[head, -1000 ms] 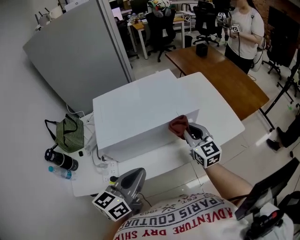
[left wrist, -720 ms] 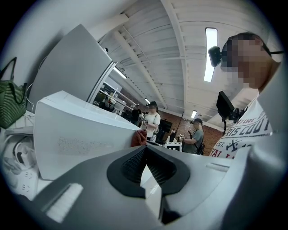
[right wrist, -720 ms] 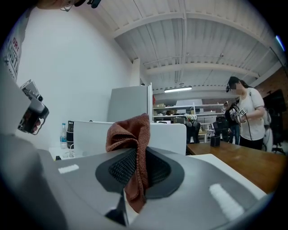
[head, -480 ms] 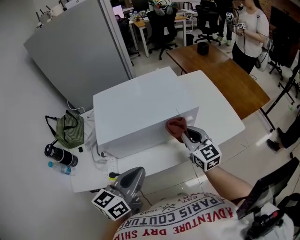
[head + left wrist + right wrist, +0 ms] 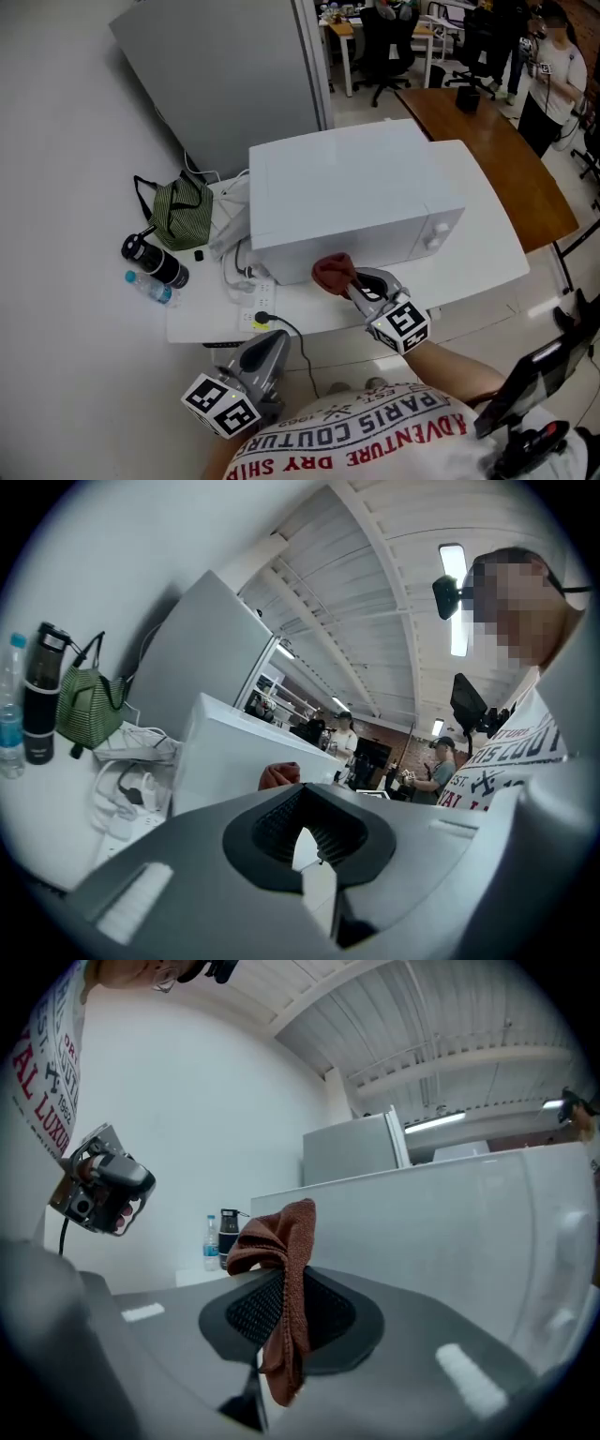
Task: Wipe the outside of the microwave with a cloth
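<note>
Microwave (image 5: 356,197) front open to reach, left side crowded — cables (image 5: 236,262), green bag (image 5: 183,216)

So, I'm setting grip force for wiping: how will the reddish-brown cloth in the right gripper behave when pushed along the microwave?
The cloth is probably floppy: it droops over the shut jaws of the right gripper. Its textured weave looks grippy, so it likely drags rather than slips on the smooth microwave wall. It seems light and may bunch up.
</note>
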Demonstrator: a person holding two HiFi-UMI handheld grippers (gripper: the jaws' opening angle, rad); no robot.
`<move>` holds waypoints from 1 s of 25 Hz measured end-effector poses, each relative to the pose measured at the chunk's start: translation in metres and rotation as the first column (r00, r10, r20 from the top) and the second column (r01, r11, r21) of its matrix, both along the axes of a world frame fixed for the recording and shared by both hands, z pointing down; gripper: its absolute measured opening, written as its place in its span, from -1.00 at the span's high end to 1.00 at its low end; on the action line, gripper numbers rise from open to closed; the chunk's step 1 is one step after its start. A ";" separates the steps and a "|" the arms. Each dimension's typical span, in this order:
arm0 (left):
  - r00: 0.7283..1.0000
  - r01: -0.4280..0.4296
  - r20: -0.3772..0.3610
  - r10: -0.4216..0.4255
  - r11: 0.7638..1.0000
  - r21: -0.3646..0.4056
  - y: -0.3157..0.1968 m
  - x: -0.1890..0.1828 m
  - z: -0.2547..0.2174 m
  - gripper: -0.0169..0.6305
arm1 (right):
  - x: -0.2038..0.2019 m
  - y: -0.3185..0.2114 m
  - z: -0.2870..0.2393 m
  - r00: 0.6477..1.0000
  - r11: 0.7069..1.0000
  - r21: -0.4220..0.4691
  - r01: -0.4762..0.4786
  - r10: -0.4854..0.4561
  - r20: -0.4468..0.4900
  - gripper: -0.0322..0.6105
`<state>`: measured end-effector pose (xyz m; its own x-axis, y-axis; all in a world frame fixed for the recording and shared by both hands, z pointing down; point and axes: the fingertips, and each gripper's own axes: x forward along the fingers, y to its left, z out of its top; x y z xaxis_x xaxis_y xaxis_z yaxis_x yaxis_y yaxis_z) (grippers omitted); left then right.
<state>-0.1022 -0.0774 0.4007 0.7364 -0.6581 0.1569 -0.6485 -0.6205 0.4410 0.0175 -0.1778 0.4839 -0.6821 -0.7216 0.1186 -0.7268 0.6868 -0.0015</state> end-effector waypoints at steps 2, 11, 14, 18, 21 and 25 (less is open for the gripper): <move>0.998 0.065 0.013 -0.065 0.998 -0.010 0.007 -0.029 0.002 0.93 | -0.041 0.001 0.007 0.997 0.997 -0.004 0.075 -0.075 0.001 0.76; 0.966 0.256 0.051 -0.254 0.966 -0.038 0.033 -0.127 0.012 0.93 | -0.151 -0.018 0.053 0.973 0.978 0.001 0.209 -0.208 -0.101 0.76; 0.953 0.299 0.063 -0.296 0.953 -0.044 0.039 -0.144 0.014 0.93 | -0.164 -0.026 0.070 0.969 0.977 -0.015 0.212 -0.213 -0.123 0.76; 0.948 0.313 0.070 -0.310 0.948 -0.050 0.040 -0.147 0.017 0.93 | -0.162 -0.033 0.080 0.972 0.980 -0.031 0.196 -0.199 -0.124 0.76; 0.953 0.300 0.073 -0.296 0.952 -0.055 0.036 -0.141 0.019 0.93 | -0.150 -0.040 0.082 0.978 0.985 -0.038 0.169 -0.172 -0.119 0.76; 0.963 0.263 0.071 -0.259 0.963 -0.058 0.026 -0.124 0.020 0.93 | -0.121 -0.045 0.081 0.986 0.992 -0.049 0.119 -0.124 -0.111 0.76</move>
